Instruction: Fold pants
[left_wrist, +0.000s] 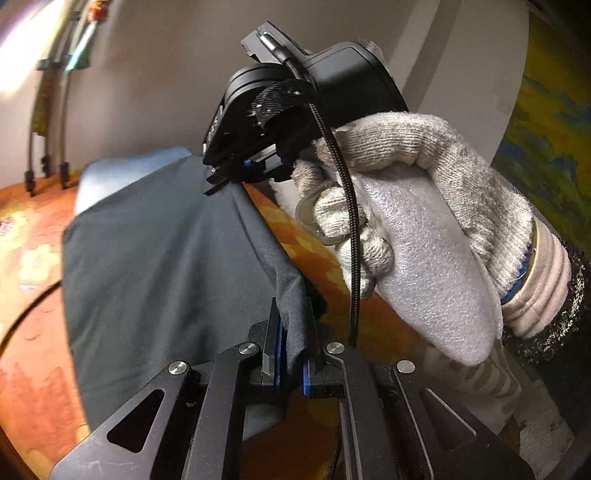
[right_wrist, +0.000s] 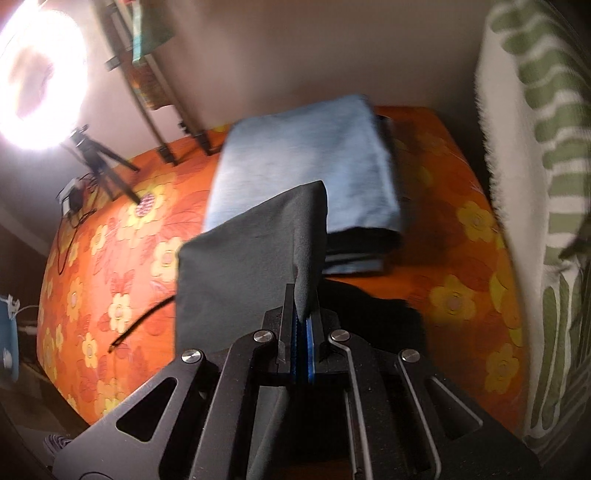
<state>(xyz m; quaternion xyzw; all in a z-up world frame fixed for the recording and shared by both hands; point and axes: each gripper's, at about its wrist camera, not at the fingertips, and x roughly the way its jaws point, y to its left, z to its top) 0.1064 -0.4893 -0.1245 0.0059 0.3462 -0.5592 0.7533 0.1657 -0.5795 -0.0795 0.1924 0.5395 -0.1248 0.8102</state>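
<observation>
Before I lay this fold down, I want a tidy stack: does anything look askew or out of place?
Mostly fine. Both hand-held grippers, left and right, pinch the dark pants cleanly. The folded blue garment sits atop darker folded pieces whose edges poke out unevenly beneath it, and a loose black cable lies on the floral cover.

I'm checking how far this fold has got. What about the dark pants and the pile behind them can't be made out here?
- Dark pants: waistband and legs indistinguishable; lower part cut off by the left gripper body, left wrist view.
- Right gripper: grips an edge; the fabric below is hidden by its body.
- Blue folded pile: blurred, right wrist view; garment type unclear.
- Black fabric beneath: mostly hidden.
</observation>
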